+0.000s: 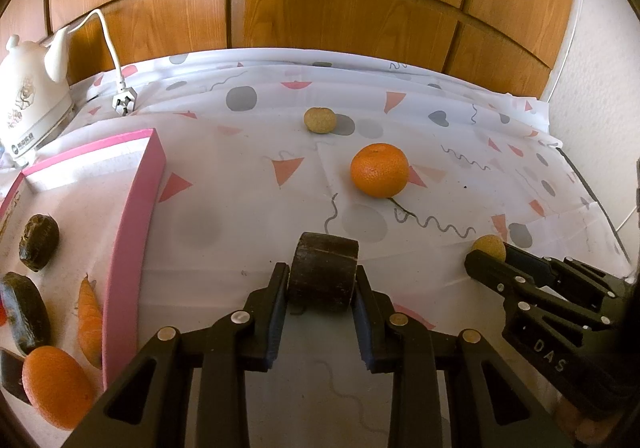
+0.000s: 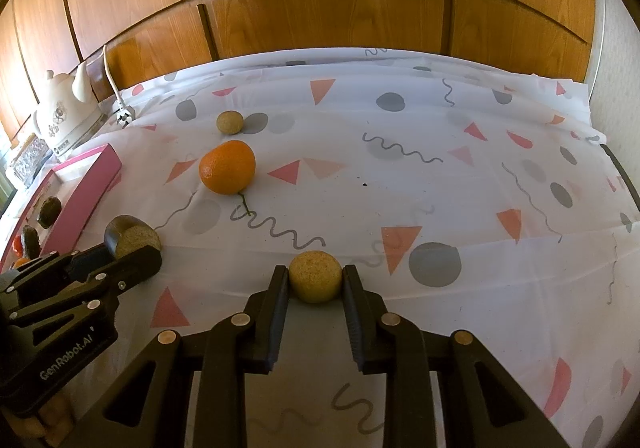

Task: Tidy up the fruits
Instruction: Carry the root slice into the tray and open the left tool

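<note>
Tan ball [image 2: 315, 282] between right tool [image 2: 315, 288] fingers

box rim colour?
Pink; the box shows best in the left wrist view.

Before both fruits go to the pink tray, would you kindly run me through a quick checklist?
1. Left hand-held gripper shut on the dark-skinned fruit: ok.
2. Right hand-held gripper shut on the tan round fruit: ok.
3. Held fruits lifted clear of the tablecloth: cannot tell.
4. Free space in the pink tray: ok, its far part is bare.
5. Orange and small tan fruit out of the way toward the tray: ok.
</note>
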### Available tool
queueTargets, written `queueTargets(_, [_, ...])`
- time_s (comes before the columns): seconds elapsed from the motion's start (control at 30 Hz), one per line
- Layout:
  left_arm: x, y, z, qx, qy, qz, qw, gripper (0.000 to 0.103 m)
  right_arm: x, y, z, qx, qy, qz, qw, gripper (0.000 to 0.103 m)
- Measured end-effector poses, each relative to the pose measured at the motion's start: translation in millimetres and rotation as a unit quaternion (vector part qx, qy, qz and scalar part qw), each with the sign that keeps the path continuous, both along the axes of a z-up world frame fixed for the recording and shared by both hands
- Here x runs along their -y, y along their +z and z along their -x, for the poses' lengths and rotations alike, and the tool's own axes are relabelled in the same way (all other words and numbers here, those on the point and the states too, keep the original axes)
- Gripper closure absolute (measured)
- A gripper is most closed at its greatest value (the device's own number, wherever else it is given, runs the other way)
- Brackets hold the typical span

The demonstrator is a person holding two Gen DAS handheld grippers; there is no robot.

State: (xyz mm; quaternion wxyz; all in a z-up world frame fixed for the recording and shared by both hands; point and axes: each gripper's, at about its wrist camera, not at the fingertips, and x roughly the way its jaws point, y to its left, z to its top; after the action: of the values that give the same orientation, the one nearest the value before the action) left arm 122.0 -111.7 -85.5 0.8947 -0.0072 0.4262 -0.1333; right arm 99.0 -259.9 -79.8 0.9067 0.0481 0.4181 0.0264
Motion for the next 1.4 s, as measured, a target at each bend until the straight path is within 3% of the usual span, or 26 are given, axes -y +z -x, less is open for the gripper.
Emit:
queueTargets(0.3, [-15.2,32.2,21.5,0.018,0.003,0.005,0.9998,0.073,-3.5,-0.1,-0.5,0.001,0.000,0.013,1.000,0.076])
queueTargets(0.6, [-78.4,61.2,48.7,0.035,0.056,0.002,0.9978,0.073,-4.6,0.1,-0.7,0.000,-0.001,0.020,1.000,0.076])
queueTargets(0.97, [-164.1,55.5,65.2,0.032,0.151,-0.014,0.9879,0.073,-8.5,0.4,-0.4,0.000,-0.001,0.040,0.999,0.076])
queueTargets(1.2, [-188.4,38.2,63.7,0.005,0.193,-0.021,0.9810,0.073,-12.4,1.0,-0.9,0.000,0.000,0.057,0.998,0.076])
queueTargets(1.4, [-191.3,37.9,66.1,0.005,0.205,-0.023,0.9785,0.071,-12.8,1.2,-0.7,0.000,0.000,0.060,0.998,0.076])
